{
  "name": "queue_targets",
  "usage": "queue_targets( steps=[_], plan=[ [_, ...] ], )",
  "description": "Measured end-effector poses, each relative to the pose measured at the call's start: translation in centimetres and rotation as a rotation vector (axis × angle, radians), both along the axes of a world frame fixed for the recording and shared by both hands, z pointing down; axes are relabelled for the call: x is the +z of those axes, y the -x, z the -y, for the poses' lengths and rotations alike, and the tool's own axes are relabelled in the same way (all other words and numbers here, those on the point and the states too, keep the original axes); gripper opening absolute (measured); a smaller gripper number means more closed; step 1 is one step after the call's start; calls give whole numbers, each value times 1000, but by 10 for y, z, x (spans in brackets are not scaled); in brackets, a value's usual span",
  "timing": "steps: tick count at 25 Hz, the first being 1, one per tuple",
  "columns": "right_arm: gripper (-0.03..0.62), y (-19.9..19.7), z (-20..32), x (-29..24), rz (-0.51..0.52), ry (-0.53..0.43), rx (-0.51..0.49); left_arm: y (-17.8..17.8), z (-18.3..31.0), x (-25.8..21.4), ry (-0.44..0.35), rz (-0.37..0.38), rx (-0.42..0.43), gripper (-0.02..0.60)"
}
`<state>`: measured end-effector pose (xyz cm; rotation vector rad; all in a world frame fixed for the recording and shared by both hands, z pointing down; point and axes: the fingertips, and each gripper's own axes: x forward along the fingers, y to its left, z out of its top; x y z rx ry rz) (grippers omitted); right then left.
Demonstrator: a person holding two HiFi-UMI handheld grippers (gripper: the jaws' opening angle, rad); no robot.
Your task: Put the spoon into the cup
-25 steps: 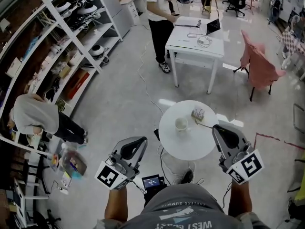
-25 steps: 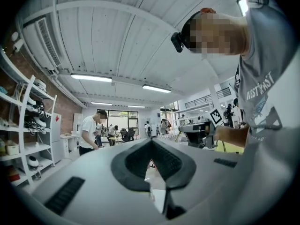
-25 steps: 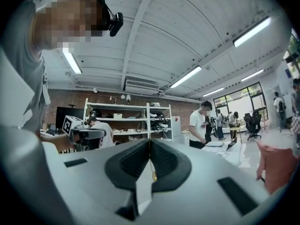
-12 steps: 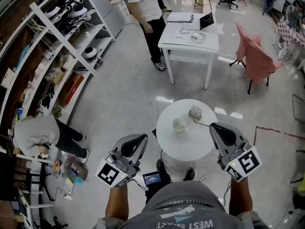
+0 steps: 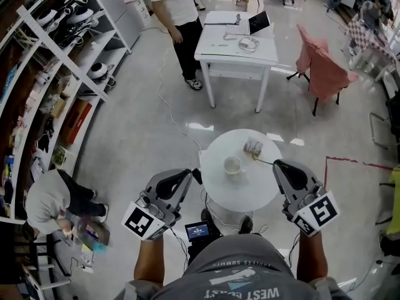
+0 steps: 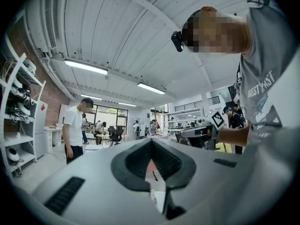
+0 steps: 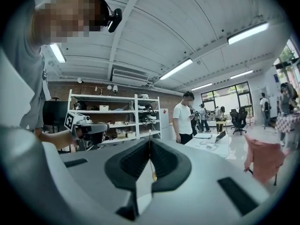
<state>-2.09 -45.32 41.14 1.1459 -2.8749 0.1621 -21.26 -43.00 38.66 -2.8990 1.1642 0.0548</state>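
Grey polished floor spreads through a big workshop room. White open shelving packed with gear lines the left side. Farther off stands a white rectangular table with an open laptop on it, a pink-draped chair to its right, and a line of red tape marks the floor. A person in a white top and dark trousers stands by that table; another in a grey top crouches near the shelving. Close below is a small round white table. A white cup sits upright near its middle, mouth up, with a small patterned box up and to its right. The thin metal spoon lies flat on this table, outside the cup, apart from it on the right and just below the box. Its long axis runs from beside the box out toward the table's right rim; the head view is too small to tell which end is the bowl. The right tool hangs with its tip over the rim end of the spoon — whether they touch cannot be told. Its own view shows it narrow, pads meeting at the tips, with a gold-toned sliver of the spoon showing through the thin slit below. The left tool hangs by the table's left rim, just as narrow, pads together at the tips. Each tool bears a cube with black-and-white square markers, and the wearer's grey shirt reads "WEST".
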Motion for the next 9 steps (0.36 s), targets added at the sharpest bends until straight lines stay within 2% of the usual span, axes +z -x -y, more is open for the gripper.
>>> queue_targets(
  steps=[4,9],
  plan=[
    [5,11,9,3,-13,23,24,14,12,6,27,1,8,3],
    [5,18,33,16,-29,31,51,26,36,15,-5,29,42,3]
  ],
)
